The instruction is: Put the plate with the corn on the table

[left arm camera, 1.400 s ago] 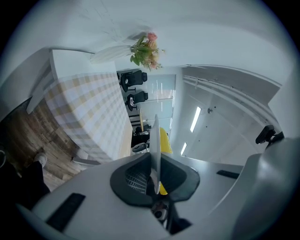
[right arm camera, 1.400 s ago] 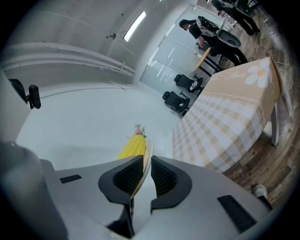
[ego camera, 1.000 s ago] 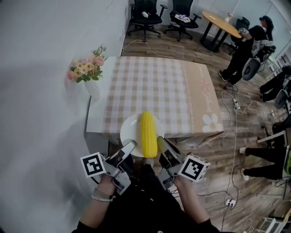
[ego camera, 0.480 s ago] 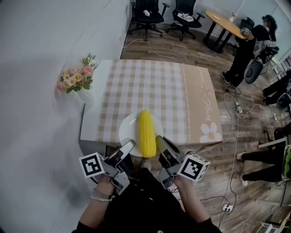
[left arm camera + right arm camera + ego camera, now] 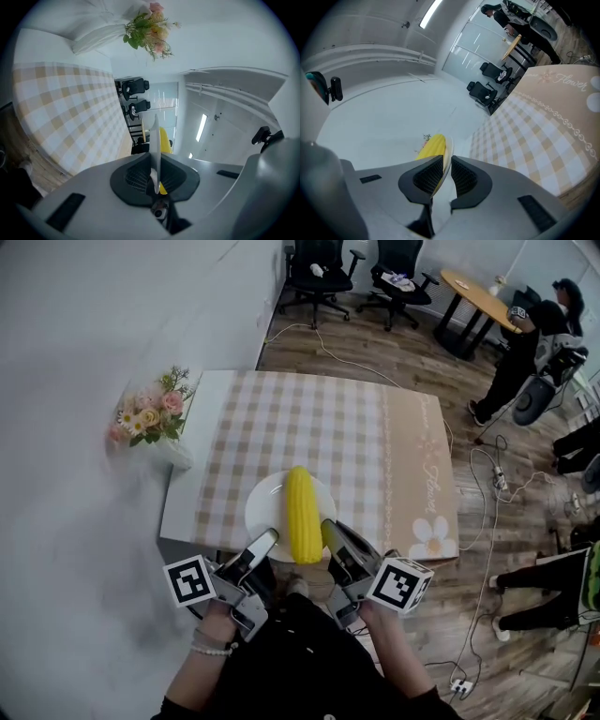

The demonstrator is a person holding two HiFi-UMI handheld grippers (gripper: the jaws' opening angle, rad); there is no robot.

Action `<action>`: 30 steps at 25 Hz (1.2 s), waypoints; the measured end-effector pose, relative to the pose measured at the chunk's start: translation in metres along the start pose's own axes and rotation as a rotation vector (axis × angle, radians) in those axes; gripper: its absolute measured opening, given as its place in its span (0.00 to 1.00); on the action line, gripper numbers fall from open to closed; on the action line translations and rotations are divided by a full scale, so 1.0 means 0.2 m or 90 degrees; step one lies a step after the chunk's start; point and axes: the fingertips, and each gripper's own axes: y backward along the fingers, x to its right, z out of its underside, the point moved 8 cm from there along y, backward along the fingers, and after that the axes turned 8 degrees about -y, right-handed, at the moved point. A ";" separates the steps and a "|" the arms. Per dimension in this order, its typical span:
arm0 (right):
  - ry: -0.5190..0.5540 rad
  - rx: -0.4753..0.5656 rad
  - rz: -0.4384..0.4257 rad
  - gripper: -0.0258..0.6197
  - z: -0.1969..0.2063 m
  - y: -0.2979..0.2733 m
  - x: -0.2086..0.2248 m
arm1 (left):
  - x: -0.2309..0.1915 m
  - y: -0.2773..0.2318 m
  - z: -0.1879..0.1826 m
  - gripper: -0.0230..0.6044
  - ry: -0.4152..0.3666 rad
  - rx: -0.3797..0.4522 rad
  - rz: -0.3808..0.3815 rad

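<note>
Head view: white plate (image 5: pixel 266 512) w/ yellow corn (image 5: pixel 302 517) lying lengthwise on it, over near edge of checked tabletop (image 5: pixel 328 432). Left hand-held gripper (image 5: pixel 268 540) pinches plate's near-left rim, right hand-held gripper (image 5: pixel 329 529) pinches near-right rim. Can't tell if plate touches tabletop

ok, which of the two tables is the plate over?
The checked-cloth table, at its near edge, flowers beside it. The round wooden table stands far back, well away from the plate.
</note>
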 end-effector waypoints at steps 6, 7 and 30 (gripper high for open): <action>-0.006 -0.018 -0.013 0.17 -0.13 -0.03 0.01 | 0.05 -0.10 -0.02 0.09 -0.001 0.019 -0.012; -0.006 -0.020 -0.012 0.17 -0.19 -0.04 0.03 | 0.05 -0.16 -0.04 0.09 -0.001 0.021 -0.012; -0.026 0.001 -0.017 0.17 -0.14 -0.07 0.07 | -0.01 -0.16 -0.06 0.09 -0.016 -0.002 -0.011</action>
